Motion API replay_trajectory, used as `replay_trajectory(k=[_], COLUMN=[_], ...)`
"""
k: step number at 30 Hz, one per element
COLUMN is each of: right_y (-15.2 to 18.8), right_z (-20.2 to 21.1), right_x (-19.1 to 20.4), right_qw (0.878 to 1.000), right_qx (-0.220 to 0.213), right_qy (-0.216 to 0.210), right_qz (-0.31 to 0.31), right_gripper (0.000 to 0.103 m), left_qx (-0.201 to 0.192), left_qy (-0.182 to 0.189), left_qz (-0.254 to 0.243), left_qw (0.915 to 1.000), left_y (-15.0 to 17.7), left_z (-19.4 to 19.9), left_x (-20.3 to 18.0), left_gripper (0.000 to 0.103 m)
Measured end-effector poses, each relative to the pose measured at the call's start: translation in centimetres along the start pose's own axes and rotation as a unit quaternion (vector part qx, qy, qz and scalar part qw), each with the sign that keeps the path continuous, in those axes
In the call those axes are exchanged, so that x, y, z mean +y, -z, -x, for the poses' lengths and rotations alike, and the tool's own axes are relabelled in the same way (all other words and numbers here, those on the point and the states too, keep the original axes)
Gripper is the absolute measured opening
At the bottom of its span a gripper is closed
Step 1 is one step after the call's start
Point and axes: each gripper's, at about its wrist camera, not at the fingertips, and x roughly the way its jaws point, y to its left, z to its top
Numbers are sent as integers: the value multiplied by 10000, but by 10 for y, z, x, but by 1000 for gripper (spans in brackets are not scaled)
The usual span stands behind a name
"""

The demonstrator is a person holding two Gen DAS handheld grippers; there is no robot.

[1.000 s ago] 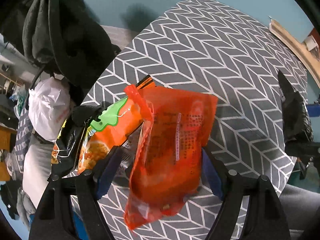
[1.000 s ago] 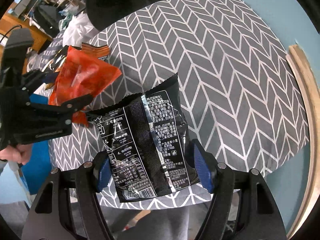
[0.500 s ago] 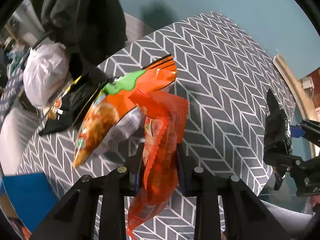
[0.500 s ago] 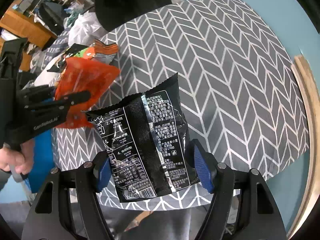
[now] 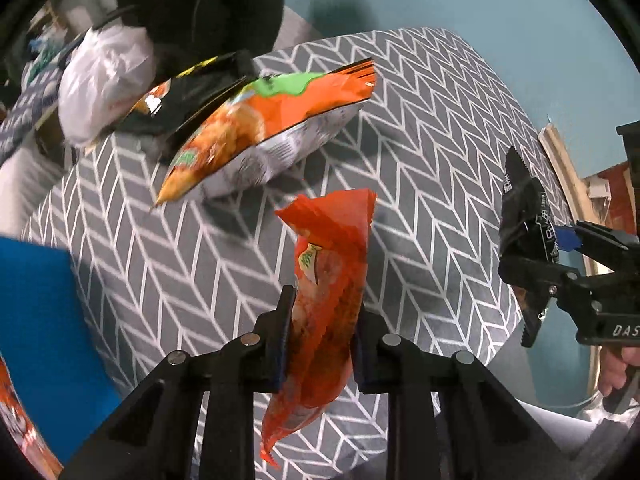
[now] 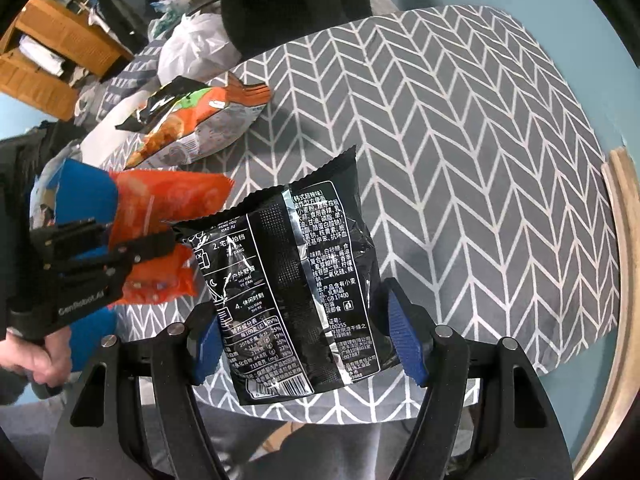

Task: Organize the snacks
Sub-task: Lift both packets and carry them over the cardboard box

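My left gripper (image 5: pixel 322 340) is shut on a red-orange snack packet (image 5: pixel 328 280) and holds it edge-on above the grey chevron tablecloth (image 5: pixel 420 140). The packet also shows in the right wrist view (image 6: pixel 160 236). My right gripper (image 6: pixel 306 340) is shut on a black snack packet (image 6: pixel 296 292) with white print, held above the table's near edge; it also shows in the left wrist view (image 5: pixel 524 236). An orange and green chip bag (image 5: pixel 256 136) lies on the table beyond, partly on a black packet (image 5: pixel 180 100).
A white plastic bag (image 5: pixel 100 84) and dark clothing (image 5: pixel 208 0) sit at the table's far left. A blue object (image 5: pixel 36 312) is at the left. A wooden strip (image 6: pixel 620 240) runs along the teal floor on the right. Wooden shelves (image 6: pixel 52 52) stand far left.
My left gripper has closed on the red-orange packet, turned it edge-on and drawn it back from the chip bag. The right gripper has kept the black packet nearly still.
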Motion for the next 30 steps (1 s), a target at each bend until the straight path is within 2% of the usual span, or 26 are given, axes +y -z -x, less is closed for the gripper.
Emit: replay_trajectory(k=[10,16,20,30], right_y=[-9,-18,-26,-53], right_z=[-8,-6,-3,-4], right_x=[24,52,76,155], right_qw=[9994,9978,9957,9859], right_qx=[96,89,58,15], right_qy=[-60,-59,-127,-464], right_qz=[323,655,913,1605], right_gripper=[72,72,72,72], left_qx=[-129,-358,-575,-1122], left_qy=[76,44,-42,-269], left_qz=[692,1102,1393,2168], left_qw=[9975,9933,9886,9694], left_y=[27,40,49,83], left_z=[24,54,80,146], left_x=[25,42,57,92], left_gripper=[23,23,23,23])
